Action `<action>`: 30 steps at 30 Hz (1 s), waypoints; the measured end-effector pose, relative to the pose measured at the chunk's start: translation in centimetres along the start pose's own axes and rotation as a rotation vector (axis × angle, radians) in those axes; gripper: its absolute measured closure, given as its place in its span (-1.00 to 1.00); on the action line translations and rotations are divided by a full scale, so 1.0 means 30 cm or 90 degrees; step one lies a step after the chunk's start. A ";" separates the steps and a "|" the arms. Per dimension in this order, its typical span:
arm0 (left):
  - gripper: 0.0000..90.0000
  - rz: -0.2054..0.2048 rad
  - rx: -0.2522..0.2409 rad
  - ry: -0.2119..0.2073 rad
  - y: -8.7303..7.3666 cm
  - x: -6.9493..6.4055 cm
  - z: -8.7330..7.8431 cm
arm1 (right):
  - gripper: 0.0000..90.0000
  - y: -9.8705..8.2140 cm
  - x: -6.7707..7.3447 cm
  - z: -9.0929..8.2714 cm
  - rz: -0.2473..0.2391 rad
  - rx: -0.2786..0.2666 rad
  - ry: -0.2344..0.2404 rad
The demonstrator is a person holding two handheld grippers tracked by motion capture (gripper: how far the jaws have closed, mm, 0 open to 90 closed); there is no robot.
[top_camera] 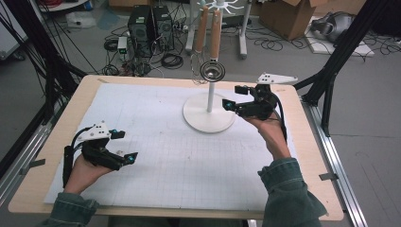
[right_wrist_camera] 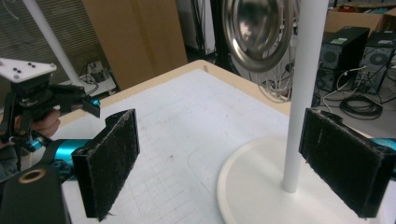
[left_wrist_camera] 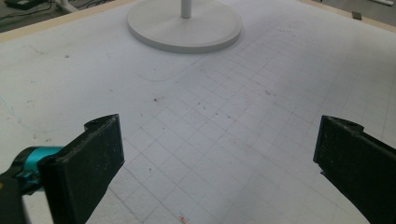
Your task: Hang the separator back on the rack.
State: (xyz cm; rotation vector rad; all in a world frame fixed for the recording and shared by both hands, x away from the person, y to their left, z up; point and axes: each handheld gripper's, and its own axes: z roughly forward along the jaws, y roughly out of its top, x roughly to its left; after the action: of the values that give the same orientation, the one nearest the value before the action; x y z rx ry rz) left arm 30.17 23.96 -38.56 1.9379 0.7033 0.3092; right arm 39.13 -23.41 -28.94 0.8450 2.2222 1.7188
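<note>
A white stand with a round base (top_camera: 208, 124) and a thin pole (top_camera: 210, 97) is on the far middle of the white grid mat (top_camera: 179, 161). From its top hang a shiny metal ladle (top_camera: 212, 71) and a whisk (top_camera: 196, 66), both with wooden handles. My right gripper (top_camera: 235, 97) is open just right of the pole, above the base. In the right gripper view the pole (right_wrist_camera: 303, 93) rises near the right jaw, with the ladle bowl (right_wrist_camera: 257, 32) above. That gripper (right_wrist_camera: 229, 163) holds nothing. My left gripper (top_camera: 125, 145) is open and empty over the mat's near left, its jaws (left_wrist_camera: 219, 154) facing the base (left_wrist_camera: 184, 28).
The wooden table edge (top_camera: 302, 142) borders the mat. Black frame posts (top_camera: 338, 56) stand at both sides. Behind the table, on the floor, are computer towers (top_camera: 151, 28), cables and cardboard boxes (top_camera: 288, 16). The left gripper (right_wrist_camera: 51, 100) appears far off in the right gripper view.
</note>
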 end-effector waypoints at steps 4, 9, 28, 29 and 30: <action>-0.95 0.000 0.001 0.001 -0.001 0.001 0.001 | -0.76 -0.031 0.001 0.003 -0.001 0.008 0.004; -0.95 -0.002 0.002 -0.001 -0.003 0.002 0.002 | -0.83 -0.075 0.002 0.003 0.010 0.004 -0.010; -0.95 -0.008 0.000 -0.003 -0.009 0.003 0.001 | -1.00 -0.251 0.039 -0.002 0.013 0.040 -0.049; -0.95 -0.009 0.000 -0.004 -0.009 0.004 0.001 | -1.00 -0.259 0.041 -0.006 0.015 0.039 -0.048; -0.95 -0.009 0.000 -0.002 -0.010 0.003 0.002 | -1.00 -0.265 0.042 -0.009 0.017 0.046 -0.052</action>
State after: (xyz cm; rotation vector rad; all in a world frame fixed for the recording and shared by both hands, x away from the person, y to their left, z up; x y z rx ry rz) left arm 30.18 24.08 -38.87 1.9322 0.7142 0.2966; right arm 35.51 -24.16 -36.08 0.9476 2.2397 1.5942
